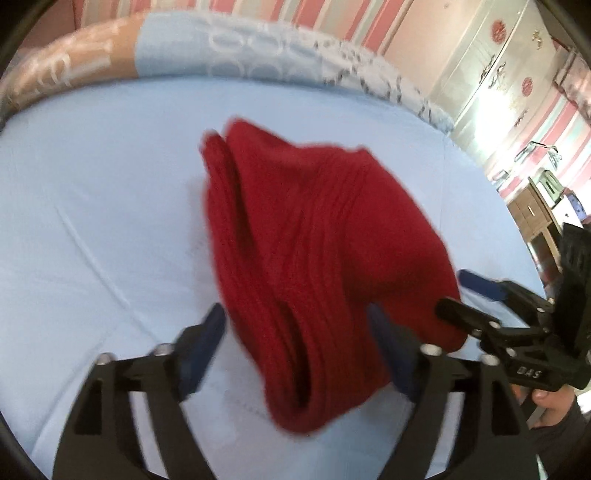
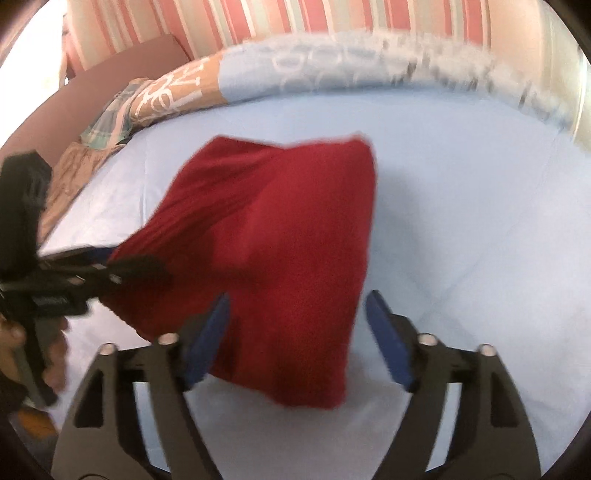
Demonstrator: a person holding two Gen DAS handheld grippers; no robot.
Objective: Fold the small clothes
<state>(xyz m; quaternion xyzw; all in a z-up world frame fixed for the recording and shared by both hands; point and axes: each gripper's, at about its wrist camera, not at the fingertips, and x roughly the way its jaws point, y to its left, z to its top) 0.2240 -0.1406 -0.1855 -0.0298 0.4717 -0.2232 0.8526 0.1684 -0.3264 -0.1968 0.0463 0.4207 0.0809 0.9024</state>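
The bed [image 1: 92,206] is filling most of what I am seeing, its pale blue sheet lying fairly smooth with a few creases. A rolled quilt [image 2: 332,70] in blue, tan and white is running along the bed's far edge, and a striped pink wall [image 2: 221,22] is standing behind it. Off to the right, a pale wardrobe [image 1: 491,62] with red decorations is catching bright light.

The red knitted garment [image 2: 280,251] is lying bunched in the middle of the sheet, doubled over on itself in thick folds. It is blurred, so I cannot say for certain whether all of it is resting on the bed.

The left tool [image 1: 299,336] is standing wide, its blue pads [image 1: 207,343] spread on either side of the garment's near end and not pinching it. The right tool [image 2: 295,332] is likewise gaping, one pad overlapping the cloth's near edge and the other over bare sheet, gripping nothing. In the left wrist view the right tool [image 1: 461,291] is reaching in at the garment's right corner, with a hand [image 1: 554,402] holding its handle.
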